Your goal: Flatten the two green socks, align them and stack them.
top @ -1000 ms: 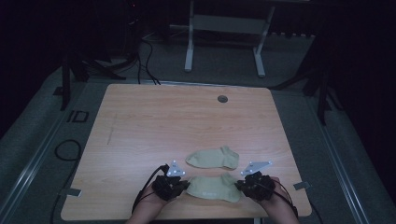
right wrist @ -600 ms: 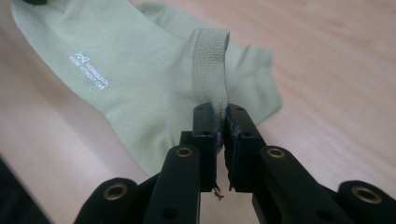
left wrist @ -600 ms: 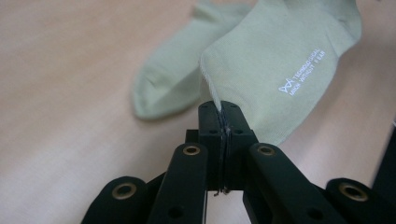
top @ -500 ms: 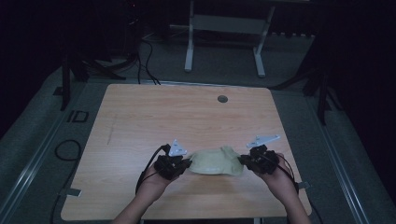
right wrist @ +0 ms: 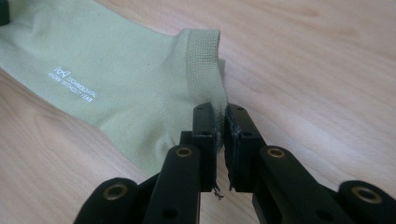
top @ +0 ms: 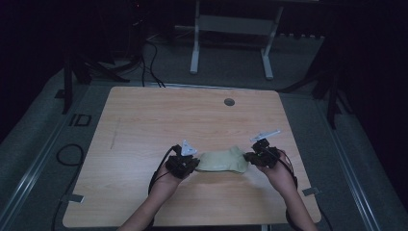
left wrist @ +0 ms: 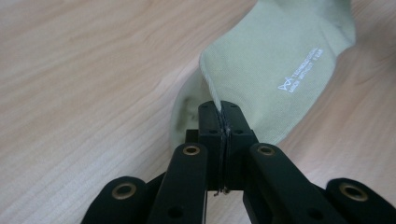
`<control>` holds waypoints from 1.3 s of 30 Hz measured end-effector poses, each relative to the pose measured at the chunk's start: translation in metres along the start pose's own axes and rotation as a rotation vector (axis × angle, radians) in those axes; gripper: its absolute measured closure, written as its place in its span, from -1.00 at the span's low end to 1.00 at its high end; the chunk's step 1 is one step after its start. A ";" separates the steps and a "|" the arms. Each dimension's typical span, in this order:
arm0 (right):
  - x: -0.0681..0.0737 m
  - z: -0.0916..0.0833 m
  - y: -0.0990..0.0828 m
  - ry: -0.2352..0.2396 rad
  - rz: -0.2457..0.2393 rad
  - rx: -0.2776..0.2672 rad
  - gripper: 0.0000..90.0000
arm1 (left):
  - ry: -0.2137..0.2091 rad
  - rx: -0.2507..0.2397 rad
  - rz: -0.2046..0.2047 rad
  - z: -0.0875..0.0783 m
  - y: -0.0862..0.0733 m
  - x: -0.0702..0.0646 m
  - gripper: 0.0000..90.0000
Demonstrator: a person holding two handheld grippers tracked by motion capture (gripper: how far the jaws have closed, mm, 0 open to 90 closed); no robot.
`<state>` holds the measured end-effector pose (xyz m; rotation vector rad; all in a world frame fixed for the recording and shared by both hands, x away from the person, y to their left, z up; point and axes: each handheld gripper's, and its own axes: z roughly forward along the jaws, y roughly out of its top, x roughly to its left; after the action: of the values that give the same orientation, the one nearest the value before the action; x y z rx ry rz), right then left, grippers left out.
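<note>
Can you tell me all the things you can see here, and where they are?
sock: one showing, pale green, lying near the front of the table, stretched between the two grippers
table: one, light wood
round cap: one, grey, set in the table near its far edge
metal frame: one, pale grey, on the floor beyond the table
left gripper: black, shut on one end of the sock
right gripper: black, shut on the sock's ribbed cuff

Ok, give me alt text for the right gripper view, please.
The right gripper, its two black jaws shut, pinches the ribbed cuff edge of a pale green fabric sock. The sock, with small white printed lettering, lies stretched away to the upper left over a light wooden table.
</note>
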<state>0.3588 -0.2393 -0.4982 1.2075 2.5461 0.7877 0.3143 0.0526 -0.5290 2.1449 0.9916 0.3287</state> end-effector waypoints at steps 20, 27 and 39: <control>-0.008 0.038 -0.005 -0.001 0.016 0.095 0.78 | 0.014 0.035 -0.045 0.024 -0.015 0.005 0.79; -0.009 0.030 -0.009 0.020 0.023 0.077 0.48 | 0.059 -0.007 -0.084 0.015 -0.016 0.010 0.53; 0.019 0.009 -0.006 0.085 -0.037 -0.001 0.37 | 0.066 -0.029 -0.078 0.002 -0.006 0.010 0.55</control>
<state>0.3471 -0.2245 -0.5085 1.1472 2.6274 0.8497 0.3189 0.0617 -0.5359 2.0753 1.0986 0.3761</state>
